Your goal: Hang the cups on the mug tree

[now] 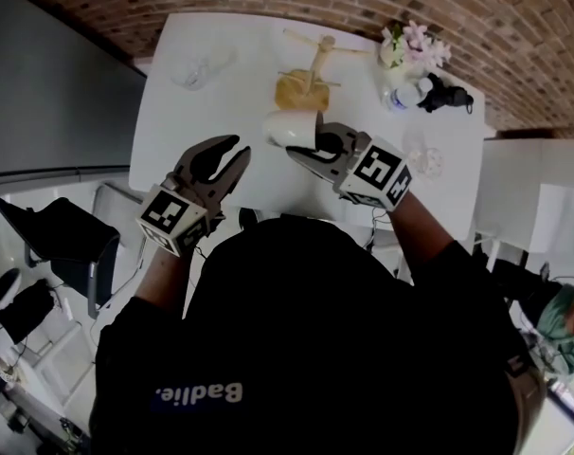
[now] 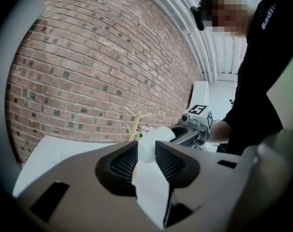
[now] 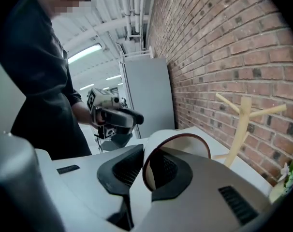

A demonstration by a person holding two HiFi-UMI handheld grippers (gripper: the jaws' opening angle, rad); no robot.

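A white cup (image 1: 285,127) hangs on its side above the white table (image 1: 183,131), and my right gripper (image 1: 306,150) is shut on its rim. In the right gripper view one finger sits inside the cup (image 3: 192,148) and the other outside, at the gripper (image 3: 145,168). The wooden mug tree (image 1: 317,60) stands just beyond, with a yellowish cup (image 1: 295,91) at its foot. My left gripper (image 1: 228,164) is open with nothing in it, a little left of the cup. In its own view the jaws (image 2: 146,156) point at the white cup (image 2: 156,135) and the mug tree (image 2: 135,124).
A vase of flowers (image 1: 412,50), a small bottle (image 1: 401,95) and a black object (image 1: 445,95) stand at the table's far right. A clear glass (image 1: 424,159) sits right of my right hand, another clear item (image 1: 194,69) far left. A brick wall lies behind.
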